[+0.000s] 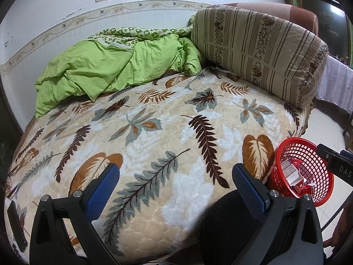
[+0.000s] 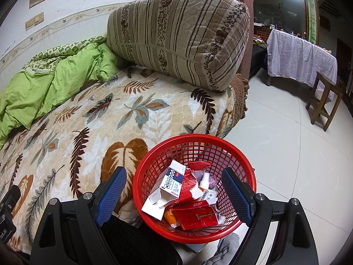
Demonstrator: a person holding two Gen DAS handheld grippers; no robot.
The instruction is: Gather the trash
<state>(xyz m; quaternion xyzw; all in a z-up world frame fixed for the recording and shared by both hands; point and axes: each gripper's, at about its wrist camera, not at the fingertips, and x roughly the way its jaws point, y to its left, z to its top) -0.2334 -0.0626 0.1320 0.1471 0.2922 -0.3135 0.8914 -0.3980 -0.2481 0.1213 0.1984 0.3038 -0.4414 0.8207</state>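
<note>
A red mesh basket [image 2: 194, 138] stands on the floor against the bed's edge. It holds a white printed carton [image 2: 171, 183], a red cigarette pack [image 2: 196, 217], a small white spray bottle [image 2: 205, 180] and torn red wrapping. My right gripper [image 2: 174, 174] hangs open just above the basket, its blue pads apart with nothing between them. My left gripper [image 1: 176, 176] is open over the leaf-patterned blanket [image 1: 154, 121], gripping nothing. In the left wrist view the basket [image 1: 293, 141] sits at the right.
A striped cushion [image 2: 176, 37] leans on the brown headboard, with a crumpled green quilt [image 1: 110, 66] by the wall. A dark flat object [image 1: 16, 227] lies at the blanket's left edge. A wooden stool [image 2: 324, 101] and cloth-covered table [image 2: 302, 55] stand on the tiled floor.
</note>
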